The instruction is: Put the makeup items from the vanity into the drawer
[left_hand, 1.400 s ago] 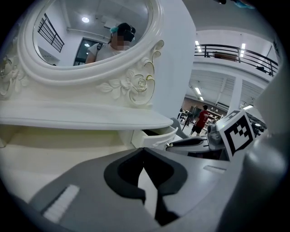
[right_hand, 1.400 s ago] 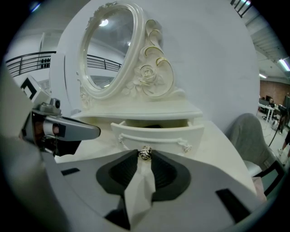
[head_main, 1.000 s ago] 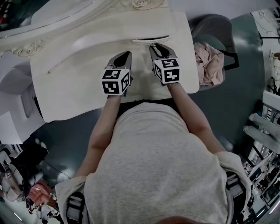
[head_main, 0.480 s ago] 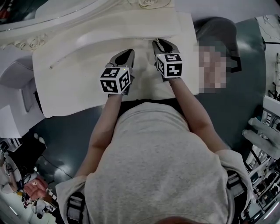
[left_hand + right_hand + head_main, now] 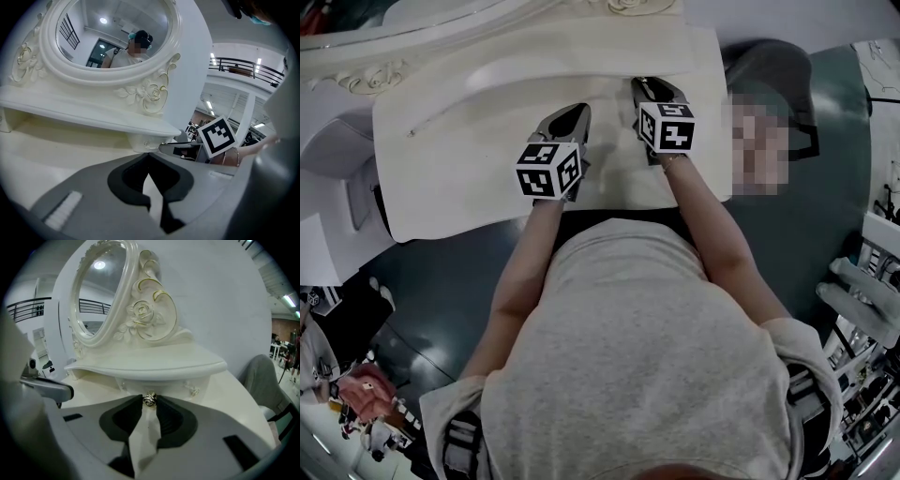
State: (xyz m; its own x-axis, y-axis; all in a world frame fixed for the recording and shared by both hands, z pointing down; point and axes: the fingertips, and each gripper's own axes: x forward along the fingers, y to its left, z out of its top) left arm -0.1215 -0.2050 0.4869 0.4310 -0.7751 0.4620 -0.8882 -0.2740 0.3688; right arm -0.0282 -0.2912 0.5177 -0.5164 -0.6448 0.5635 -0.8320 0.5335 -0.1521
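The white vanity top (image 5: 469, 178) shows no makeup items in any view. A small metal rose-shaped drawer knob (image 5: 149, 399) sits under the vanity's shelf (image 5: 154, 365). My right gripper (image 5: 149, 403) is shut on that knob, its two tips pressing on either side. In the head view the right gripper (image 5: 651, 86) reaches to the shelf's edge. My left gripper (image 5: 577, 112) hovers just left of it over the vanity top, shut with nothing between its jaws (image 5: 149, 158). The drawer front looks flush beneath the shelf.
An oval mirror (image 5: 112, 33) in an ornate carved frame rises behind the shelf. A grey chair (image 5: 262, 380) stands at the vanity's right end. The person's body fills the near side, against the vanity's front edge (image 5: 487, 225).
The right gripper has edged toward the shelf. The dark slit of a slightly open drawer seen by its tips a second ago no longer shows. The left gripper has barely moved.
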